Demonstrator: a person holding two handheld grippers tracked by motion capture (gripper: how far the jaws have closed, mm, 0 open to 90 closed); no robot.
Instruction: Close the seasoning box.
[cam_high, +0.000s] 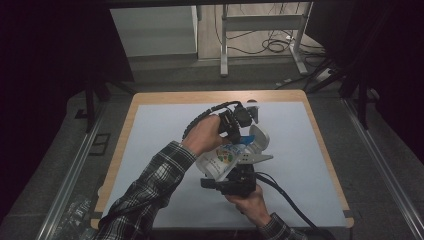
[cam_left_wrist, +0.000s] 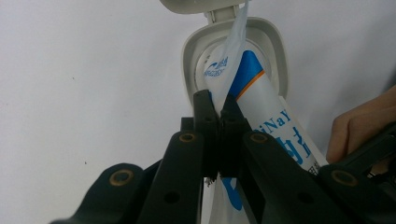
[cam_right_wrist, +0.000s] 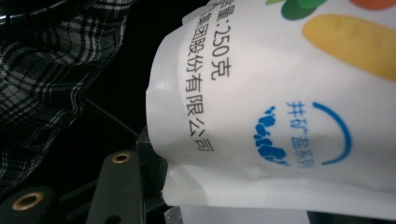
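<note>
The left claw (cam_left_wrist: 218, 109) is clenched on a thin white flap of a bag (cam_left_wrist: 233, 60), the two black jaws pressed together with the film pinched between them. In the high view this left claw (cam_high: 243, 131) sits above the middle of the table (cam_high: 160, 130), with the person's left hand (cam_high: 202, 135) wrapped around its body and a ribbed black cable looping up behind it. Just past the jaw tips stands a white container (cam_left_wrist: 275, 56) with its hinged lid swung open, and the bag's blue-and-white printed end pokes into its mouth.

The right claw (cam_high: 235, 172) grips the lower, wider end of the same bag (cam_high: 225, 159), jaws held partly apart around it; in the right gripper view the bag (cam_right_wrist: 289, 116) lies right across that claw, showing black printed characters, a blue logo and coloured shapes. The right hand (cam_high: 248, 200) holds this claw from the near edge of the table. The bag hangs tilted between the two claws, off the table, its top toward the container (cam_high: 257, 140). A plaid sleeve (cam_high: 150, 185) covers the left forearm.
</note>
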